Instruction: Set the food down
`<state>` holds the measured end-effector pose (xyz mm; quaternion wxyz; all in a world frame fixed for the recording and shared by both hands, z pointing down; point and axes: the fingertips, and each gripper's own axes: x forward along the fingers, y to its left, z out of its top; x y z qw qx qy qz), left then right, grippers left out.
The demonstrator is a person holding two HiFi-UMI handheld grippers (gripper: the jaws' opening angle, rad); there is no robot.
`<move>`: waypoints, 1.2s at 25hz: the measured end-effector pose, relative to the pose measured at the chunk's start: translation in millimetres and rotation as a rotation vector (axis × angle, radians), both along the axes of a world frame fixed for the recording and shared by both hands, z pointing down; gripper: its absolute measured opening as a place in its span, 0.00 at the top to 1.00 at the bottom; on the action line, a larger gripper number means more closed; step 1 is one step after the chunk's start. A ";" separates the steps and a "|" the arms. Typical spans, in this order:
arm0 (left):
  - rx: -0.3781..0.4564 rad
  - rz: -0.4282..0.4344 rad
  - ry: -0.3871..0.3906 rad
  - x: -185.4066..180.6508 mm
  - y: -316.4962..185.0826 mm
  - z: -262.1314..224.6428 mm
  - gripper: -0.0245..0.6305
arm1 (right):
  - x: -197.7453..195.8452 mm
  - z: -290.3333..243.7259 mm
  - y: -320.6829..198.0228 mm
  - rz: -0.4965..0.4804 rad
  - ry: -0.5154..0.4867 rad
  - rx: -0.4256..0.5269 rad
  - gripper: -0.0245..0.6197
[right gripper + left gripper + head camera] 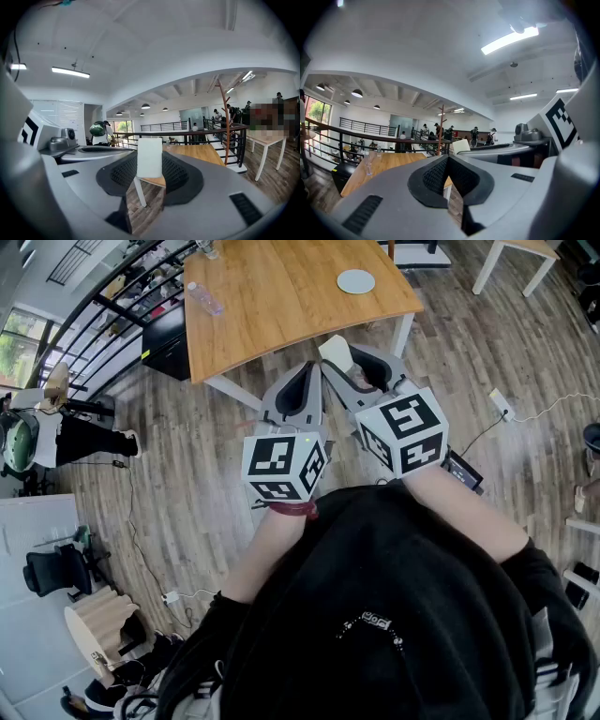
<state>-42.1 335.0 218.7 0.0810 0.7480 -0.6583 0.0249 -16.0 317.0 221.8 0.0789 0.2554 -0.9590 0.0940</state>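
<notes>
Presently your right hand-held gripper (151,174) clamps the white slab of food (150,157) at its jaw tips, jaws partly apart. Its long axis stands upright, over the floor (187,456) just short of the table (281,296). Your left hand-held gripper (448,159) is closed, empty.

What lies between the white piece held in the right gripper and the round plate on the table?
Nothing: in the head view only a bare stretch of the wooden table separates the white piece from the round plate.
</notes>
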 end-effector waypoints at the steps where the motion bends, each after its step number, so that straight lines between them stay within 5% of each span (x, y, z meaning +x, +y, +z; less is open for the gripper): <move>1: 0.002 0.000 -0.006 0.8 0.1 0.0 0.96 | 1.2 0.0 -0.2 0.003 -0.001 0.003 0.70; 14: -0.008 -0.019 -0.008 14.7 -6.1 3.9 0.96 | 16.6 3.3 -6.7 0.030 -0.014 0.017 0.70; 30: -0.089 -0.030 -0.057 48.5 -19.2 17.8 0.96 | 48.8 17.1 -19.4 0.048 -0.081 -0.083 0.70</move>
